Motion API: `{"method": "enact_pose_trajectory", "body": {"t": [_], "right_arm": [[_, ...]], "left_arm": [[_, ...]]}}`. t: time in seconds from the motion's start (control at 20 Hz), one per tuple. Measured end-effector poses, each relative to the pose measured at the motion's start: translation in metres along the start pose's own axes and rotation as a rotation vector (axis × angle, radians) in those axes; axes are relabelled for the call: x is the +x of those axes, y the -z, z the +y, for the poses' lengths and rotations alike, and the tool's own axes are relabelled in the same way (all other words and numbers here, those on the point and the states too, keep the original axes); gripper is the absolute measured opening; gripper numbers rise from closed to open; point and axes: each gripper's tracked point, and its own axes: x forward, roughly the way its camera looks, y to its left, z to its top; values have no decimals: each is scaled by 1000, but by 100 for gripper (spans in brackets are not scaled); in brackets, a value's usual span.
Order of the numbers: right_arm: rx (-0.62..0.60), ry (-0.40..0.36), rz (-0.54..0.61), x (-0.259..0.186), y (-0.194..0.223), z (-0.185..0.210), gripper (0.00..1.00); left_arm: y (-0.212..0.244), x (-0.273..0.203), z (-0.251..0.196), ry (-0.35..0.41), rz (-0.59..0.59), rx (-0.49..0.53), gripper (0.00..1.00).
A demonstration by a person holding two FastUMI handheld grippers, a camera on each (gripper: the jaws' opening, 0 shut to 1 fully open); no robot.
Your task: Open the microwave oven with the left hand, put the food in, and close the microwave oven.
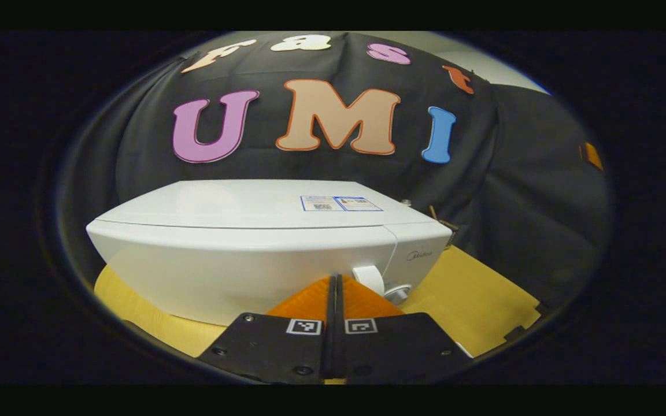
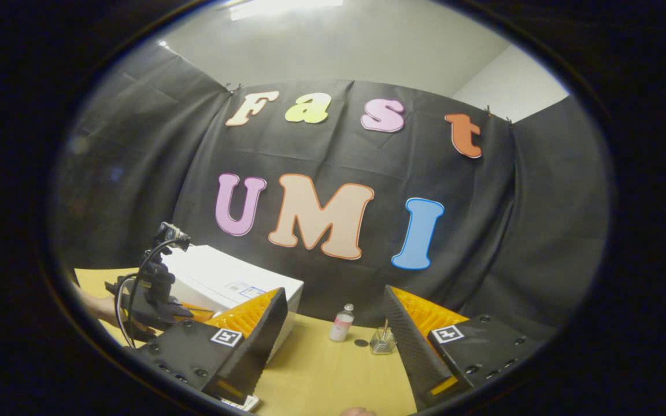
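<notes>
white box-shaped microwave oven [image 1: 252,254] at frame centre: door closed, no step done. left tongs [image 1: 333,306] pressed together before it; right tongs [image 2: 333,341] spread, empty.

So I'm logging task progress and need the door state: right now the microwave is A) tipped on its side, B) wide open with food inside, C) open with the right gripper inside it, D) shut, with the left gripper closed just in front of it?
D: the microwave front is flush and shut, and the left gripper, fingers together, sits just before it.
</notes>
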Motion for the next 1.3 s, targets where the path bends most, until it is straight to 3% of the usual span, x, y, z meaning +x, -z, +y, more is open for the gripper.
{"method": "enact_pose_trajectory", "body": {"t": [0.3, 0.75, 0.95, 1.3], "right_arm": [[3, 8, 7, -14, -2, 3, 97], [50, 25, -15, -33, -25, 24, 97], [70, 22, -40, -47, -45, 43, 97], [65, 21, -60, -79, -65, 82, 97]], "left_arm": [[-14, -16, -1, -22, -24, 43, 1], [-116, -127, 15, -44, -251, 75, 1], [-128, -172, 34, -89, -283, 126, 1], [-144, -250, 45, -108, -330, 116, 0]]}}
